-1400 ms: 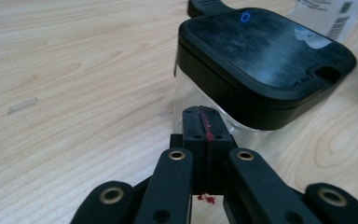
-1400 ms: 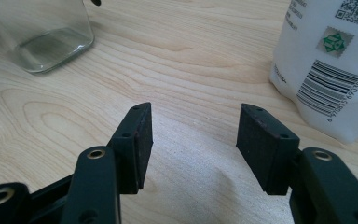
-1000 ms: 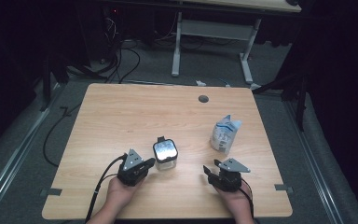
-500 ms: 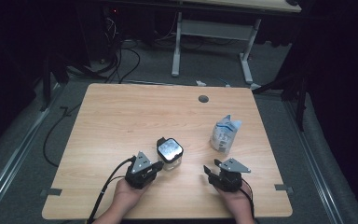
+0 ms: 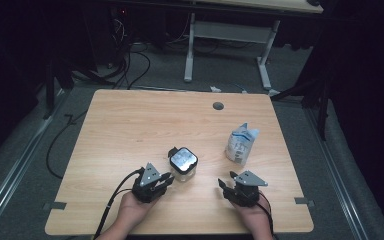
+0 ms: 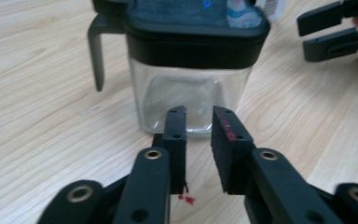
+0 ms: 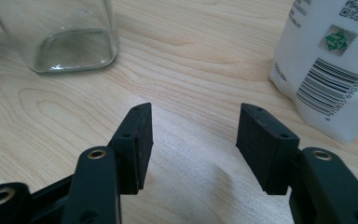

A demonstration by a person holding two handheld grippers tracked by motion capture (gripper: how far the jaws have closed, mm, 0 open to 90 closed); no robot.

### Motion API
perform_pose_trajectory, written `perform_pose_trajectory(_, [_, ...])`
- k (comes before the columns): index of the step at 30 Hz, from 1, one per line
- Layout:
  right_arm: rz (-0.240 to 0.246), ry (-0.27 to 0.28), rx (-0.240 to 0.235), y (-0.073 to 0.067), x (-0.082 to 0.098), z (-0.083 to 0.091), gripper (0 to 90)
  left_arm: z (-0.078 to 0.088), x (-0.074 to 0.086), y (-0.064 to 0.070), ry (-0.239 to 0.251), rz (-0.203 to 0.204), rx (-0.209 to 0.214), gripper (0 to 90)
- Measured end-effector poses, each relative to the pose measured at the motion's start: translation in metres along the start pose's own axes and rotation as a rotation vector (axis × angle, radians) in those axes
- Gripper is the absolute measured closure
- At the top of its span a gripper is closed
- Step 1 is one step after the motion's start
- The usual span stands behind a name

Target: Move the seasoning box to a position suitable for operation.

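Note:
A clear square jar (image 5: 183, 162) with a black lid and a side handle stands on the wooden table (image 5: 130, 125). My left gripper (image 5: 169, 179) lies just to its lower left. In the left gripper view the jar (image 6: 193, 70) stands right beyond my left gripper (image 6: 199, 116). Its jaws have just been opening and stand a narrow gap apart with nothing between them. A white printed bag (image 5: 241, 142) stands to the right. My right gripper (image 5: 222, 186) rests near the front edge. In the right gripper view it (image 7: 193, 119) is open and empty, between the jar (image 7: 70, 32) and the bag (image 7: 331, 60).
A round cable hole (image 5: 218, 106) sits near the table's far edge. Tape marks (image 5: 55, 205) lie at the front corners. Another desk's legs (image 5: 190, 50) and loose cables (image 5: 130, 65) are on the floor behind. The right gripper's jaws (image 6: 331, 30) show beyond the jar.
The jar sits slightly further right than a second ago, and the left gripper has shifted a little toward it. The right gripper has not moved.

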State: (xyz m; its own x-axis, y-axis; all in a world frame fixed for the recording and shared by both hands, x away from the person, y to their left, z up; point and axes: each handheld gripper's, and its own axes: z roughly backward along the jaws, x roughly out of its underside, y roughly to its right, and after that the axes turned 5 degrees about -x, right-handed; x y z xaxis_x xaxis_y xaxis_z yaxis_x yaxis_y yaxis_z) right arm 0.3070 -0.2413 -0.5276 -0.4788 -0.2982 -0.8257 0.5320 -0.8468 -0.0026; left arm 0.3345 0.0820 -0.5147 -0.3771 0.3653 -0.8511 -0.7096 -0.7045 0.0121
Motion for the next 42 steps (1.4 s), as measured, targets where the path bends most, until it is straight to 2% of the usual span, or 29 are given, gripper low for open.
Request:
perform_pose_trajectory(1, [-0.007, -0.001, -0.005, -0.001, -0.001, -0.001, 47.4, 0.001, 0.001, -0.003, -0.017, -0.003, 0.006, 72.5])
perform_pose_trajectory(2, [-0.010, -0.001, -0.011, -0.001, -0.002, -0.002, 48.1, 0.001, 0.002, -0.003, -0.009, 0.019, 0.007, 71.5])
perform_pose_trajectory(3, [-0.010, -0.001, -0.011, -0.001, -0.002, -0.002, 48.1, 0.001, 0.002, -0.003, -0.009, 0.019, 0.007, 69.8])
perform_pose_trajectory(4, [-0.003, 0.000, -0.012, -0.003, -0.003, -0.003, 48.3, 0.001, 0.002, -0.003, -0.003, 0.031, 0.005, 69.8])
perform_pose_trajectory(6, [0.014, -0.008, -0.008, -0.008, -0.009, -0.006, 48.4, 0.003, 0.003, -0.006, -0.013, 0.032, 0.013, 64.1])
perform_pose_trajectory(9, [0.029, -0.006, -0.010, -0.012, -0.012, -0.008, 49.0, 0.002, 0.004, -0.006, -0.002, 0.039, 0.007, 63.3])
perform_pose_trajectory(10, [0.025, -0.013, -0.003, -0.016, -0.015, -0.009, 51.5, 0.002, 0.005, -0.008, 0.000, 0.058, 0.006, 64.0])
perform_pose_trajectory(11, [0.025, -0.013, -0.003, -0.016, -0.015, -0.009, 51.5, 0.002, 0.005, -0.008, 0.000, 0.058, 0.006, 63.8])
perform_pose_trajectory(12, [0.016, -0.016, 0.008, -0.019, -0.016, -0.013, 55.9, 0.003, 0.006, -0.009, 0.008, 0.095, 0.017, 63.5])
perform_pose_trajectory(15, [0.006, -0.026, 0.008, -0.021, -0.017, -0.017, 57.3, 0.004, 0.007, -0.011, 0.004, 0.099, 0.003, 60.5])
perform_pose_trajectory(17, [0.008, -0.032, 0.002, -0.023, -0.019, -0.021, 57.5, 0.005, 0.008, -0.012, 0.021, 0.114, -0.006, 60.7])
perform_pose_trajectory(18, [0.012, -0.036, 0.002, -0.024, -0.021, -0.022, 57.9, 0.006, 0.008, -0.013, 0.023, 0.137, 0.004, 60.7])
perform_pose_trajectory(20, [0.000, -0.050, -0.009, -0.024, -0.032, -0.028, 59.5, 0.012, 0.009, -0.024, 0.016, 0.068, -0.002, 59.8])
perform_pose_trajectory(24, [-0.014, -0.050, -0.025, -0.021, -0.046, -0.036, 61.0, 0.014, 0.011, -0.031, 0.000, 0.055, -0.004, 58.6])
perform_pose_trajectory(26, [0.010, -0.037, -0.026, -0.023, -0.053, -0.041, 61.0, 0.017, 0.011, -0.032, -0.007, 0.051, -0.017, 60.6])
perform_pose_trajectory(29, [-0.001, -0.019, -0.050, -0.023, -0.051, -0.042, 63.1, 0.018, 0.010, -0.033, -0.008, 0.053, -0.014, 59.1])
perform_pose_trajectory(30, [-0.018, -0.002, -0.090, -0.023, -0.048, -0.041, 64.3, 0.019, 0.006, -0.036, -0.017, 0.029, -0.016, 58.8])
perform_pose_trajectory(31, [-0.018, -0.002, -0.090, -0.023, -0.048, -0.041, 64.3, 0.019, 0.006, -0.036, -0.017, 0.029, -0.016, 58.8])
perform_pose_trajectory(32, [0.012, -0.003, -0.070, -0.026, -0.045, -0.038, 64.4, 0.019, 0.003, -0.035, -0.009, 0.035, -0.006, 58.7])
perform_pose_trajectory(34, [0.000, 0.005, -0.086, -0.026, -0.043, -0.036, 64.3, 0.019, -0.002, -0.035, -0.006, 0.023, -0.006, 58.4])
perform_pose_trajectory(36, [0.007, 0.004, -0.082, -0.025, -0.042, -0.035, 64.1, 0.018, -0.004, -0.035, -0.001, 0.022, -0.008, 58.5])
perform_pose_trajectory(37, [0.005, 0.003, -0.088, -0.025, -0.041, -0.035, 64.1, 0.018, -0.007, -0.035, 0.007, 0.019, -0.020, 58.1])
perform_pose_trajectory(38, [-0.002, 0.019, -0.103, -0.024, -0.041, -0.033, 64.5, 0.019, -0.012, -0.037, 0.039, 0.037, -0.034, 56.9])
perform_pose_trajectory(39, [-0.002, 0.019, -0.103, -0.024, -0.041, -0.033, 64.5, 0.019, -0.012, -0.037, 0.039, 0.037, -0.034, 57.4])
perform_pose_trajectory(40, [0.001, 0.031, -0.106, -0.024, -0.041, -0.030, 64.0, 0.021, -0.018, -0.040, 0.072, 0.066, -0.031, 59.6])
perform_pose_trajectory(42, [0.004, 0.034, -0.105, -0.025, -0.042, -0.029, 63.7, 0.021, -0.020, -0.040, 0.083, 0.062, -0.038, 60.9])
